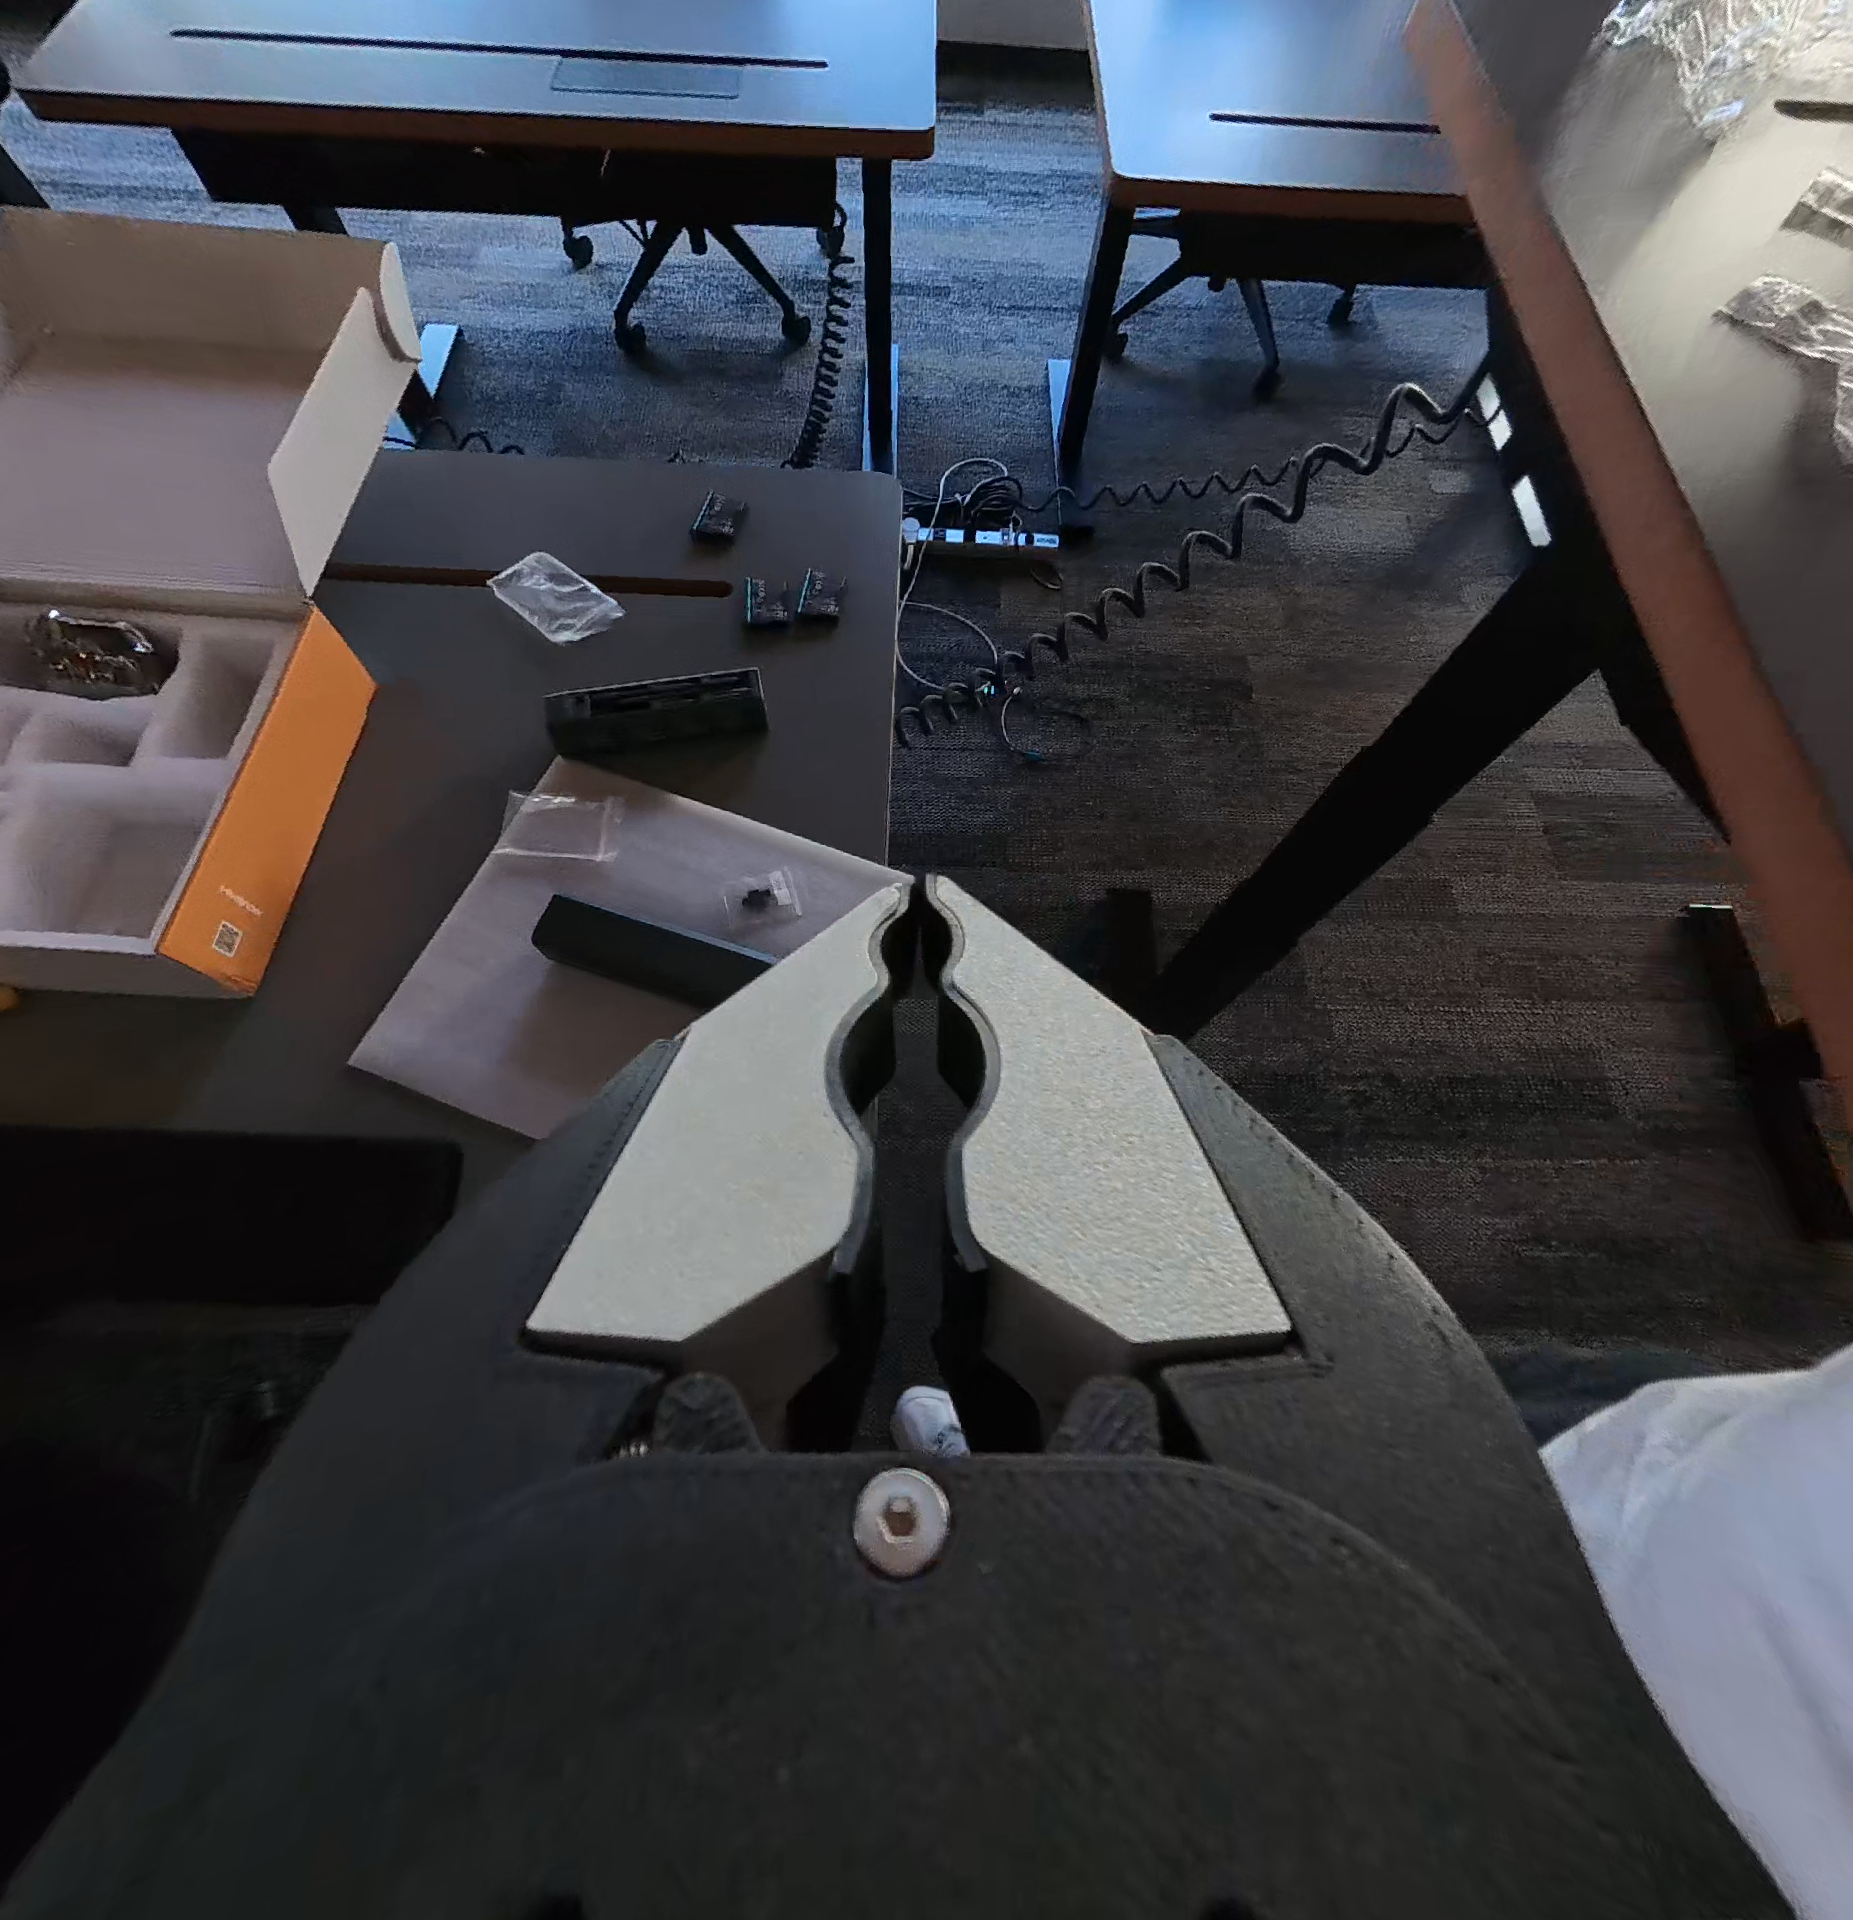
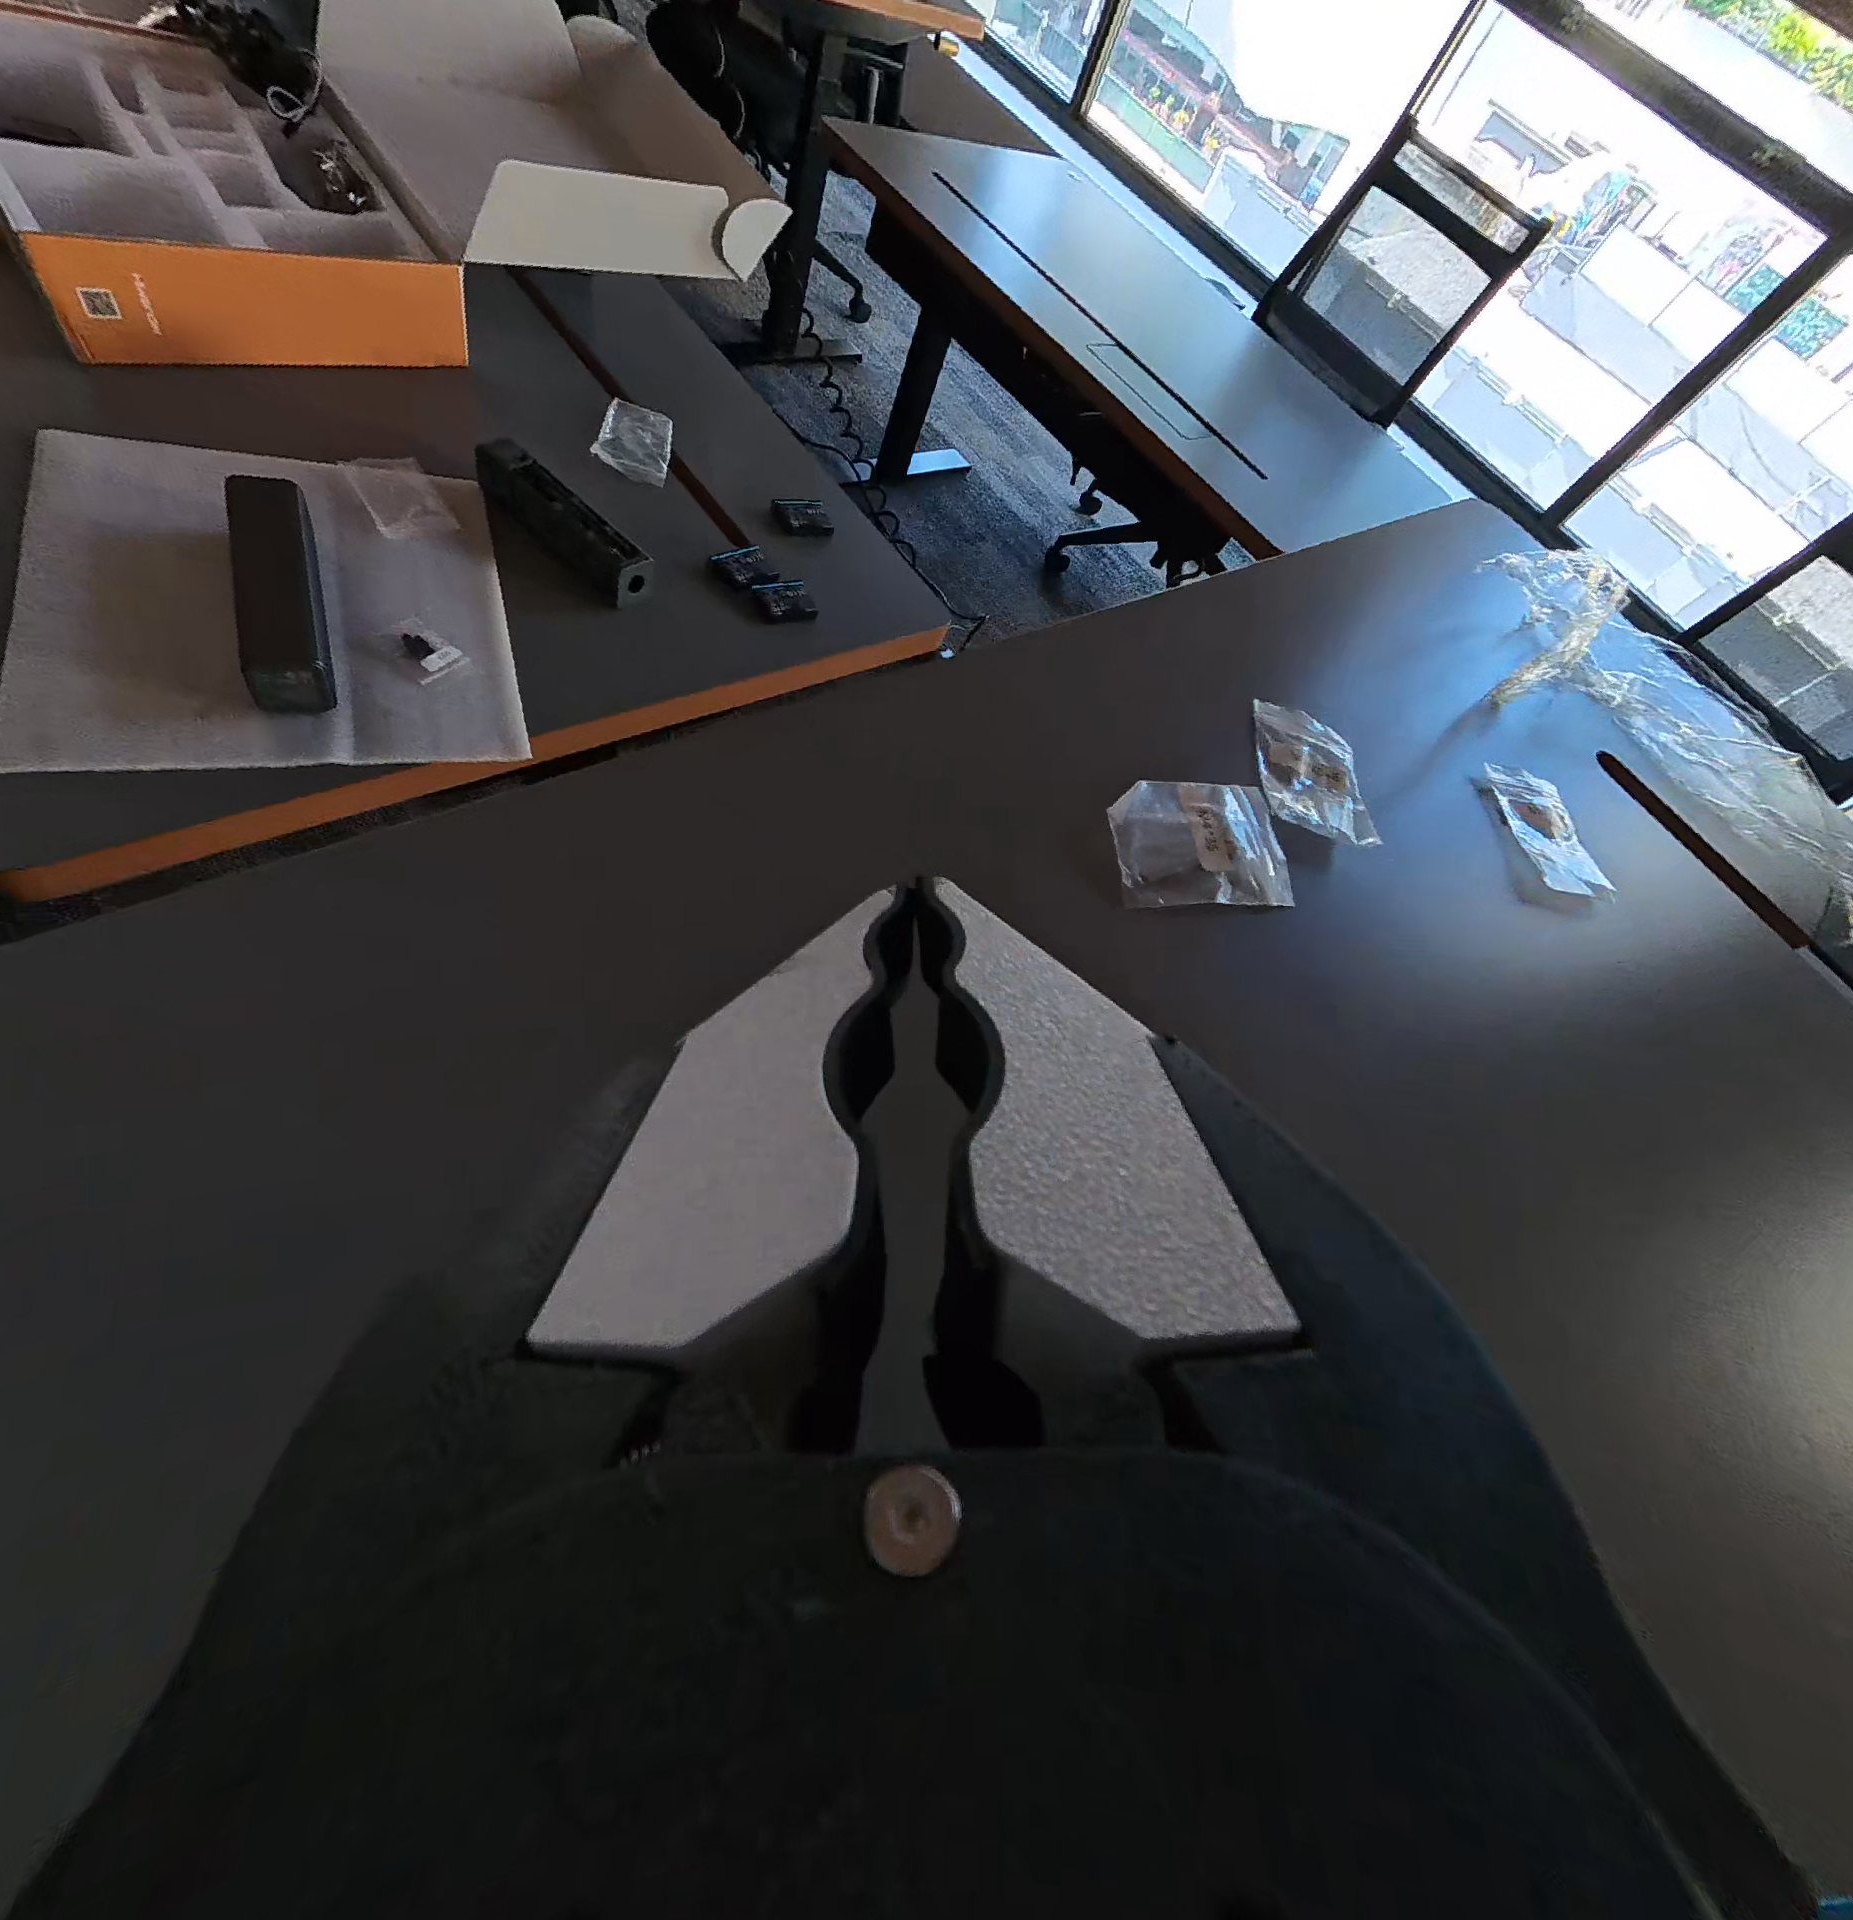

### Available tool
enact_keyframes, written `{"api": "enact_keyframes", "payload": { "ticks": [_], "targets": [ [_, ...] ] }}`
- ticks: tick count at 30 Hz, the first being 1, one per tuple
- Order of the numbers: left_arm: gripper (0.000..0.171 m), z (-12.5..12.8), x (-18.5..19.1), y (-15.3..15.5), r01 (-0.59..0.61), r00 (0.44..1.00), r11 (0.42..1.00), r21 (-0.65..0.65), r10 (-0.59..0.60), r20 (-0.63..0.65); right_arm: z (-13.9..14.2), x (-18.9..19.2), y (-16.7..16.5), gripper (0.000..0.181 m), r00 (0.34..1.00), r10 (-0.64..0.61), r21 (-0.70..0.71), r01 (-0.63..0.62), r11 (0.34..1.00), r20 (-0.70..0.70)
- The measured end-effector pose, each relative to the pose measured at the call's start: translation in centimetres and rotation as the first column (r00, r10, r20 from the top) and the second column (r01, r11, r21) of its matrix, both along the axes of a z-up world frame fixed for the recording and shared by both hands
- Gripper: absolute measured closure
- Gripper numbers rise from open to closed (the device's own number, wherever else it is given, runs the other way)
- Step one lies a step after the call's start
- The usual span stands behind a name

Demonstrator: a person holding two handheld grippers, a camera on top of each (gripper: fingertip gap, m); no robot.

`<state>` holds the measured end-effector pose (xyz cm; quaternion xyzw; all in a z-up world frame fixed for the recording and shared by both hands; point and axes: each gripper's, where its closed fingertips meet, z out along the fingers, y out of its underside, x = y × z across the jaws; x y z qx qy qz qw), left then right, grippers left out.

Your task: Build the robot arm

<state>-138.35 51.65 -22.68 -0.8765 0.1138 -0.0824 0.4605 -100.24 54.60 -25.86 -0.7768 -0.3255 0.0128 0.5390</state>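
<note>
Left tool (image 1: 920, 896): fingers together at the tips, nothing between them; held over the carpeted floor (image 1: 1317, 831) just off the right edge of a dark desk (image 1: 641, 520). Nearest item: a black bar-shaped block (image 1: 647, 951) on a grey foam sheet (image 1: 465, 1018), just left of the tips, with a small clear bag of dark parts (image 1: 764, 900) beside it. Farther on that desk: a black slotted holder (image 1: 657, 712), three small black packs (image 1: 787, 597) and an empty clear bag (image 1: 556, 596). Far left: an open box with an orange side (image 1: 267, 800) and white foam compartments. White fabric (image 1: 1753, 1621) stood at the near right. Right tool (image 2: 920, 891): fingers closed at the tips, empty; held over a second dark desk (image 2: 693, 935), whether touching it could not be told. Nearest items: three clear bags with small contents (image 2: 1197, 844), right of the tips and apart from them; crumpled clear wrap (image 2: 1628, 665) lay farther right. The desk with the orange-sided box showed at the far left.
</note>
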Motion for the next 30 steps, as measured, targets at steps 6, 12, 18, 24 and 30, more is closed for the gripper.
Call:
{"api": "enact_keyframes", "payload": {
  "ticks": [6,12,18,24,30],
  "targets": [
    [0.171,-1.2,-5.5,4.3,0.015,0.999,0.998,0.067,-0.012,-0.050,0.0,-0.1,0.9,0.180,0.994,-0.091,0.022,0.090,0.996,0.055],
    [0.169,-1.4,-19.9,6.7,0.020,0.998,0.990,0.141,-0.011,-0.067,3.8,-8.9,3.2,0.177,0.970,-0.215,0.099,0.226,0.969,-0.112],
    [0.137,-0.8,-34.9,7.7,0.011,0.999,0.998,0.062,-0.009,-0.043,4.7,-24.2,8.2,0.156,0.975,-0.201,0.114,0.211,0.971,-0.092],
    [0.125,-4.2,-42.2,9.5,0.008,1.000,1.000,0.004,-0.008,-0.003,2.9,-32.7,11.3,0.130,0.987,-0.161,0.034,0.161,0.986,0.001],
    [0.171,-6.6,-42.5,13.7,0.074,0.996,0.997,-0.029,-0.072,0.059,1.1,-36.6,13.4,0.177,0.998,-0.046,0.011,0.045,0.999,0.042]
  ]
}}
